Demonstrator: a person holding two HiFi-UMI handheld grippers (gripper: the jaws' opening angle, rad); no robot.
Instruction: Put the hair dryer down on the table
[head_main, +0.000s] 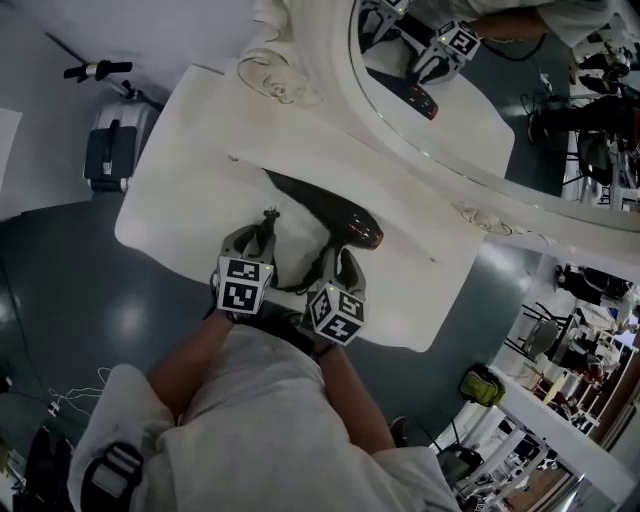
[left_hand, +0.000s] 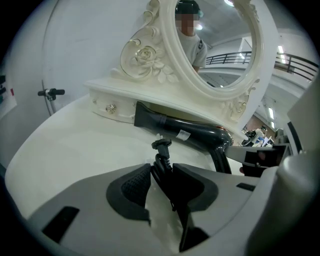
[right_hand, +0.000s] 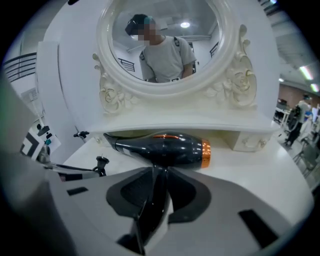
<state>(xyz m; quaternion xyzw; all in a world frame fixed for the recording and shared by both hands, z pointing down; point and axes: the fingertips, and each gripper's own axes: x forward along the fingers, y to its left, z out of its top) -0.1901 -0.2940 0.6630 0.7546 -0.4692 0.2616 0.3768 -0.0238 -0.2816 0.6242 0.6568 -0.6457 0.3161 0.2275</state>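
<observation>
On table, hair dryer lies just beside mirror base, nozzle left. Jaws of right gripper clamped on its handle, handle's lower end hidden. Jaws of left gripper clamped on bundled cord; plug pokes above.

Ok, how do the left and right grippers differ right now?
The left gripper pinches the black cord, plug poking up; the right gripper clamps the hair dryer by its handle, barrel lying crosswise ahead. Both are shut on parts of one appliance over the white table.
</observation>
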